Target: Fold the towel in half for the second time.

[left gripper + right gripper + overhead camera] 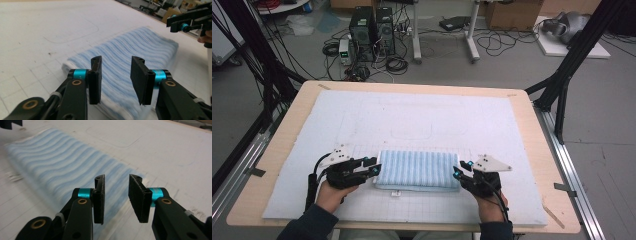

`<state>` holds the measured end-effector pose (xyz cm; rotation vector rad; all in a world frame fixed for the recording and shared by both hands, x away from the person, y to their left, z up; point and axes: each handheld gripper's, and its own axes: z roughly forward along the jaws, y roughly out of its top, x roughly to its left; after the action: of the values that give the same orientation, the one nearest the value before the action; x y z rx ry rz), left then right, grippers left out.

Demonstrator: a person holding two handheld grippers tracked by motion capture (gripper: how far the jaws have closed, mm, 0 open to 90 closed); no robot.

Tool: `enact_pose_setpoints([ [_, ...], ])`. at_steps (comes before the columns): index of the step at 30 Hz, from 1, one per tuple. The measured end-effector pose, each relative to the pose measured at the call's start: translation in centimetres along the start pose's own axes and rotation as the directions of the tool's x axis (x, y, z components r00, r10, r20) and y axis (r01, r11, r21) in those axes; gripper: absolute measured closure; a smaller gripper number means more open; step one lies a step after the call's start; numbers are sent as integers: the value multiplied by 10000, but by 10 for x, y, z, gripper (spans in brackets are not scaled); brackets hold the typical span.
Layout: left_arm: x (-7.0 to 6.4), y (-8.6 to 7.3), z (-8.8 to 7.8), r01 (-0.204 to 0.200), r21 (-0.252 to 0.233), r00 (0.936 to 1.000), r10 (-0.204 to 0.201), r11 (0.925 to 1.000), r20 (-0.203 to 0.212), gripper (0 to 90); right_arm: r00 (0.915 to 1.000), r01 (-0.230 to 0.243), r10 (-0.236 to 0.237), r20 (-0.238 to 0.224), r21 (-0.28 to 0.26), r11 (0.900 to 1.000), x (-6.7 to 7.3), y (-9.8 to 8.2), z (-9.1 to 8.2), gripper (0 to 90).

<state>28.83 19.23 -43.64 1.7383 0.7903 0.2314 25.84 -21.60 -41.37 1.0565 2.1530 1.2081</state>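
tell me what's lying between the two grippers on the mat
The folded blue striped towel spans the stretch between the left gripper and the right gripper, seen in the high view.

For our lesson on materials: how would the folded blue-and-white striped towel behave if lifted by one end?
The folded blue-and-white striped terry towel is soft cloth, so it would probably droop and unfold. It looks light for its bulk. Its ribbed pile suggests the left tongs and right tongs, both open at its ends, would grip without slipping.
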Motion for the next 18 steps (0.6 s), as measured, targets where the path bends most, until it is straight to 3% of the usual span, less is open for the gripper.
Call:
enact_pose_setpoints([
  [1, 2, 0, 4, 90, 150, 9998, -88, 9998, -169, 647, 9998, 45, -46, 205, 46, 10000, -3, 2, 5, 635],
  [4, 4, -3, 13, 428, 833, 9985, -398, 9956, -372, 677, 9998, -68, 59, 183, 480, 9988, -7, 4, 23, 618],
  [10, -2, -8, 18, 260, 1927, 9989, -181, 9809, -428, 701, 9993, 370, -379, 48, 1241, 9916, 2, -10, 35, 616],
  [18, -11, -14, 15, -174, 2290, 9987, 279, 9733, -428, 718, 9980, 626, -625, -47, 1466, 9872, 6, -17, 27, 558],
])
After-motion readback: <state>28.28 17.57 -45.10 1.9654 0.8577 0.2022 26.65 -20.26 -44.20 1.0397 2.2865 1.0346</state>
